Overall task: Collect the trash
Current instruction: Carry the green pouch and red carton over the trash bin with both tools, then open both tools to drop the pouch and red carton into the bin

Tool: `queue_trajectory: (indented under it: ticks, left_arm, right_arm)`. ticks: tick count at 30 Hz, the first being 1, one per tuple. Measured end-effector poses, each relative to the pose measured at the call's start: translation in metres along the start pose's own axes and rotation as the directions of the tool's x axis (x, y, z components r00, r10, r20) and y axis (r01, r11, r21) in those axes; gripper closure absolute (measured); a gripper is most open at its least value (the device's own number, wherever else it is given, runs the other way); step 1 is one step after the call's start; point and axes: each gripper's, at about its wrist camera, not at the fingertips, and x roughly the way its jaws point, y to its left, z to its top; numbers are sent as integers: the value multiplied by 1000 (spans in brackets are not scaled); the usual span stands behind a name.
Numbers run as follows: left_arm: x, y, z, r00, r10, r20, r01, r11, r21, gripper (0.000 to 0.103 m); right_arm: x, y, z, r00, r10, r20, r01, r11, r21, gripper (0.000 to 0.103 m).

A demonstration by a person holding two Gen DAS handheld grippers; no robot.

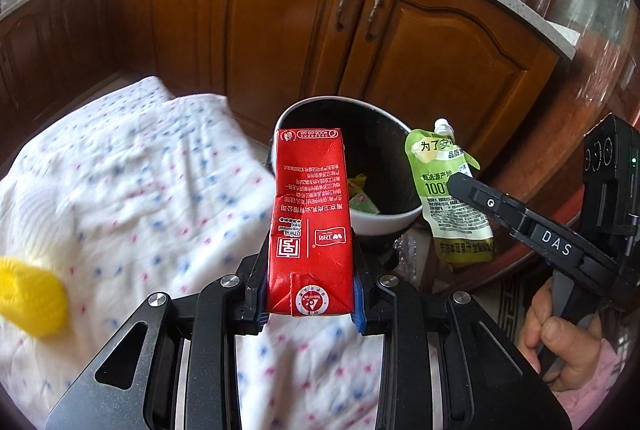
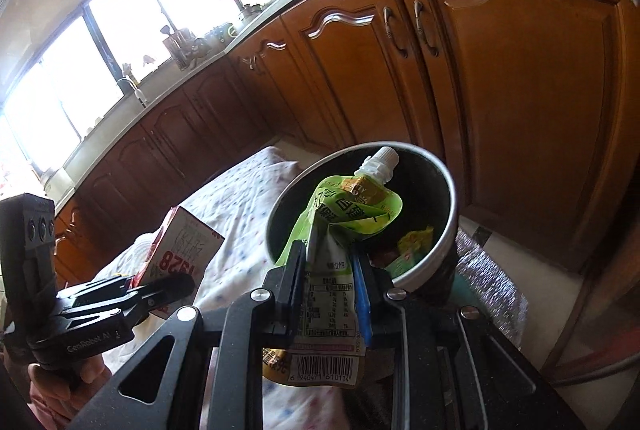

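Observation:
My left gripper point(image 1: 310, 266) is shut on a red milk carton point(image 1: 310, 218), held upright just in front of a round black bin point(image 1: 392, 222) with a white rim. My right gripper point(image 2: 332, 258) is shut on a green spouted drink pouch point(image 2: 344, 213), its spout over the bin's rim point(image 2: 452, 197). The pouch point(image 1: 444, 185) and right gripper point(image 1: 456, 185) show at the right in the left wrist view. The carton point(image 2: 180, 254) and left gripper point(image 2: 168, 288) show at the left in the right wrist view. Green and yellow wrappers point(image 1: 362, 197) lie inside the bin.
A white cloth with small blue and red dots point(image 1: 140, 181) covers the surface left of the bin. A yellow fuzzy object point(image 1: 28, 298) lies at its left edge. Brown wooden cabinets point(image 1: 288, 29) stand behind. Crinkled plastic point(image 2: 488, 282) lies right of the bin.

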Motion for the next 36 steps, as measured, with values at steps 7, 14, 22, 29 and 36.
queue_trajectory:
  ticks: [7,14,22,29,36]
  left_arm:
    - [27,-15,32,999,-7,-39,9,999,41,75]
    - [61,-28,54,996,15,-86,-8,996,87,75]
    - [88,-33,62,991,36,-131,-21,994,108,75]
    - [97,-37,61,987,49,-155,-34,994,102,75]
    - [107,-34,71,983,53,-177,-38,995,92,70]
  right_arm:
    - [19,-10,19,999,-40,-22,39,998,-46,80]
    - [35,-17,26,995,-75,-60,70,994,-82,80]
    - [54,-22,31,990,-87,-114,75,991,-109,80]
    - [64,-24,36,985,-98,-143,82,991,-110,80]
    - [63,-30,41,985,-95,-147,85,994,-74,61]
